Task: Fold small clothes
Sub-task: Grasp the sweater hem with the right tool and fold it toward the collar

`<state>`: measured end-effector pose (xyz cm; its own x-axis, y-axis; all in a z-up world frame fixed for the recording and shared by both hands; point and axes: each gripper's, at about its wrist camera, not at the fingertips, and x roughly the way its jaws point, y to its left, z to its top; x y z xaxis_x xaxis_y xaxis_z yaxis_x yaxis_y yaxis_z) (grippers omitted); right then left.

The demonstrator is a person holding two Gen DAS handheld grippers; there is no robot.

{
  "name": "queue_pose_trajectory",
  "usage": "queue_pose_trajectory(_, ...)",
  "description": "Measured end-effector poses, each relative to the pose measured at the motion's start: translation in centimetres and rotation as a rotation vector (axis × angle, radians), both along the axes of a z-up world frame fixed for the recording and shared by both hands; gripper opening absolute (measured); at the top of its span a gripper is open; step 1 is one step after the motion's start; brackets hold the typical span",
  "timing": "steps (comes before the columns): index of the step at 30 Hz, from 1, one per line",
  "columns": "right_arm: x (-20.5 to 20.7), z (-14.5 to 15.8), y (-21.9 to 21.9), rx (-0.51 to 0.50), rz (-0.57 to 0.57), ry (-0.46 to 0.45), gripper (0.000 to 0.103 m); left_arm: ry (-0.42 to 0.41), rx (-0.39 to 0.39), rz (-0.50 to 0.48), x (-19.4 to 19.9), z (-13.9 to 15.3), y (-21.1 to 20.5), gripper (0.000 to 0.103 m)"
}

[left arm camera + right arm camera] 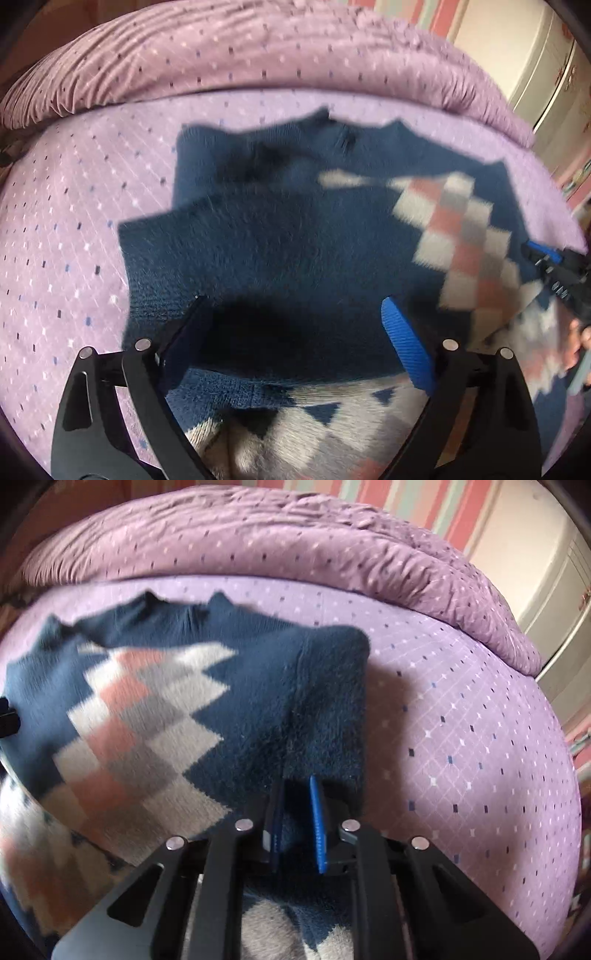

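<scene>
On the purple bedspread I see the navy sweater lying flat. My left gripper gapes wide above its cloth, gripping nothing; my right gripper pinches its right sleeve.

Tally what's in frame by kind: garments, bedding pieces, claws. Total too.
Garments: 1, navy knit sweater with pink, grey and white diamond pattern
Bedding pieces: 2, flat lilac dotted bedsheet and rumpled lilac dotted duvet behind it
Claws: 2, left claw open over the sweater, right claw shut on a navy fold of it
Total: 5
</scene>
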<state>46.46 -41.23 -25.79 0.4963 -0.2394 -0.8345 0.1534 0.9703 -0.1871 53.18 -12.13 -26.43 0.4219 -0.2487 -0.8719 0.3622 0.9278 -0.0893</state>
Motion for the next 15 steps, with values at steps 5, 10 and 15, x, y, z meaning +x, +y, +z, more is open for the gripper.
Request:
queue_pose_trajectory(5, -0.1, -1.0, -1.1, 0.041, -0.007, 0.001, 0.012, -0.065, 0.063, -0.06, -0.9, -1.7, -0.4, 0.094)
queue_pose_trajectory(10, -0.2, -0.7, -1.0, 0.054, -0.015, -0.007, 0.014, -0.045, 0.053, -0.036, -0.3, -1.0, -0.2, 0.095)
queue_pose_trajectory(15, -1.7, 1.6, -1.1, 0.109, -0.035, -0.075, 0.031, -0.054, -0.001, 0.024, -2.0, 1.3, 1.1, 0.096)
